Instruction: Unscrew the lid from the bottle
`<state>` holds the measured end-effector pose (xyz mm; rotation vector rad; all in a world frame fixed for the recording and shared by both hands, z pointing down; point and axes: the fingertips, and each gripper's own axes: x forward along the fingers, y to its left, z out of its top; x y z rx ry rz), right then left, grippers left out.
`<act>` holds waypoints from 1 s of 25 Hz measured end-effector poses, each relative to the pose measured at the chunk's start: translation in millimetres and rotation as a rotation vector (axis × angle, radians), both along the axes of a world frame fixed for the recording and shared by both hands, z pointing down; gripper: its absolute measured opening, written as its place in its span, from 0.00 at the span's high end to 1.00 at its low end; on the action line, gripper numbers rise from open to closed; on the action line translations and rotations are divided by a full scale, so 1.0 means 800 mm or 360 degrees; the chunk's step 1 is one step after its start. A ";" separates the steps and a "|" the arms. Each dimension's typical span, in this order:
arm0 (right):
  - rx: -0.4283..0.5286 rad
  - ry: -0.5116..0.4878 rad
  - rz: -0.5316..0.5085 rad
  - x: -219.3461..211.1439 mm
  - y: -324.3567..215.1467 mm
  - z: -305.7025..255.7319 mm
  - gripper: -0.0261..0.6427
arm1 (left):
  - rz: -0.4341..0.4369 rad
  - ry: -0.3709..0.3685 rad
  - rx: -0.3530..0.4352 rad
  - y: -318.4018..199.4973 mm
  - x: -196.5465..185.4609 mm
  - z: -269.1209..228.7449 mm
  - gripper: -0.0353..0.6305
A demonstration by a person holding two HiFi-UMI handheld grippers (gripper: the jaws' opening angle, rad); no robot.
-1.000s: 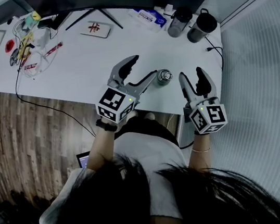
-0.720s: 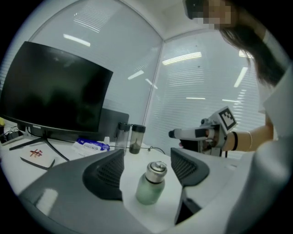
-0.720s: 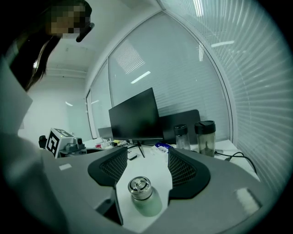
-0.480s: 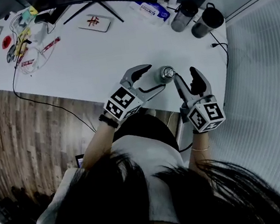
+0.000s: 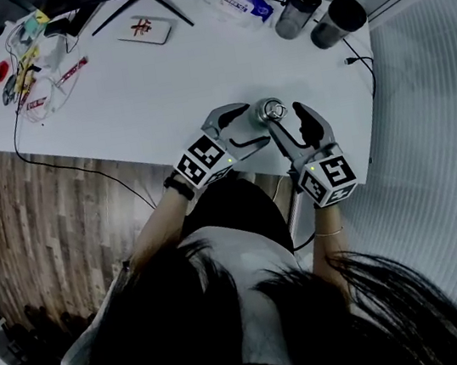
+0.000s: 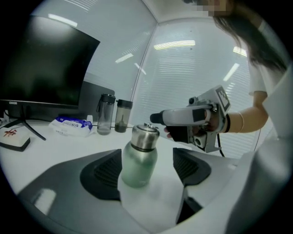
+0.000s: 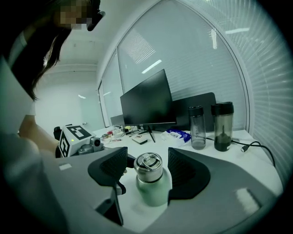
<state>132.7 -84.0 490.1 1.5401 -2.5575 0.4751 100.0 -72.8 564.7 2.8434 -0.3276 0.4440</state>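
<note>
A small green bottle (image 5: 270, 111) with a steel lid stands upright near the front right edge of the white table (image 5: 129, 98). In the left gripper view the bottle (image 6: 138, 160) stands between my left gripper's (image 6: 149, 169) wide jaws. Its body lies close against the left pad, and a gap shows at the right pad. These jaws have just been opening. In the right gripper view the lid (image 7: 148, 165) sits between my right gripper's (image 7: 147, 171) open jaws, with a gap on each side. In the head view the left gripper (image 5: 252, 124) and the right gripper (image 5: 287, 116) flank the bottle.
Two dark drinking bottles (image 5: 296, 10) (image 5: 338, 21) stand at the back right, with a cable (image 5: 360, 62) near them. A monitor stand (image 5: 140, 6), a tissue pack (image 5: 239, 2) and small clutter (image 5: 29, 63) line the far edge. The table's front edge runs just below the grippers.
Both grippers have come down and in toward the bottle, which now stands between each pair of jaws. The left jaws look wider than before.
</note>
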 end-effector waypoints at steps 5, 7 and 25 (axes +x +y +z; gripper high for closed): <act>-0.0007 0.0042 -0.0040 -0.008 -0.004 0.012 0.59 | 0.0018 -0.0018 0.0004 -0.006 0.004 0.015 0.38; -0.0015 0.0046 -0.0053 -0.009 -0.004 0.017 0.59 | 0.0027 -0.0012 0.0016 -0.008 0.008 0.018 0.38; -0.0004 0.0072 -0.0280 -0.014 -0.014 0.039 0.62 | 0.0177 -0.0038 0.0059 -0.025 0.031 0.031 0.40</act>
